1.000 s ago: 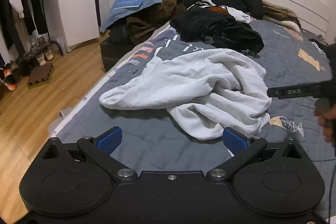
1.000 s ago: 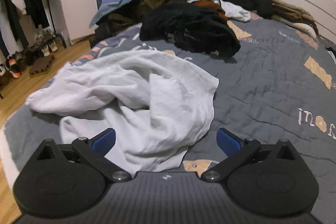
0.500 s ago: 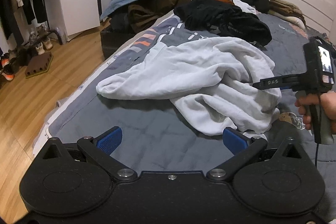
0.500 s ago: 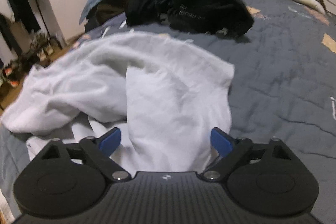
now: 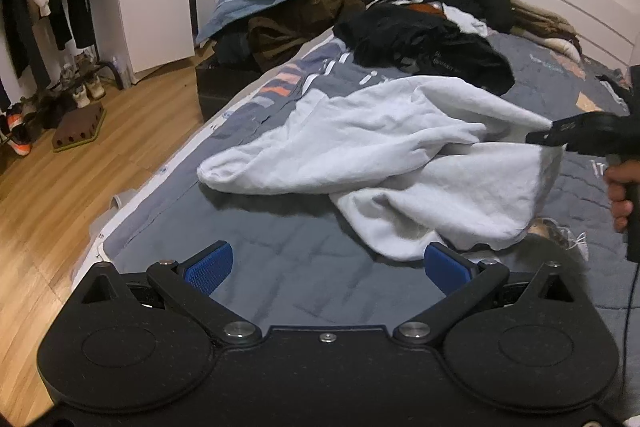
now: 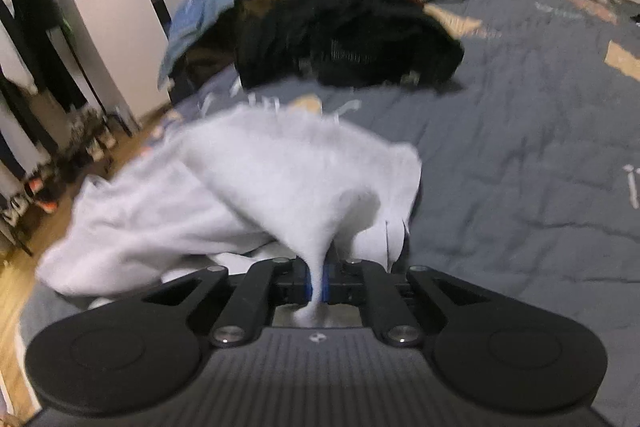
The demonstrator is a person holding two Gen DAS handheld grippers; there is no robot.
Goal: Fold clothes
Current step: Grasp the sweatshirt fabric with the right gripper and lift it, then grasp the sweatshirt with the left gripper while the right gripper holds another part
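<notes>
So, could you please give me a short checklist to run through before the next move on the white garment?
1. Right tongs shut on the white garment: ok.
2. Left tongs open and free: ok.
3. Grip is on an edge or corner: cannot tell.
4. Bare bed cover in front for laying flat: ok.
5. Garment apart from the black clothes pile: ok.
</notes>
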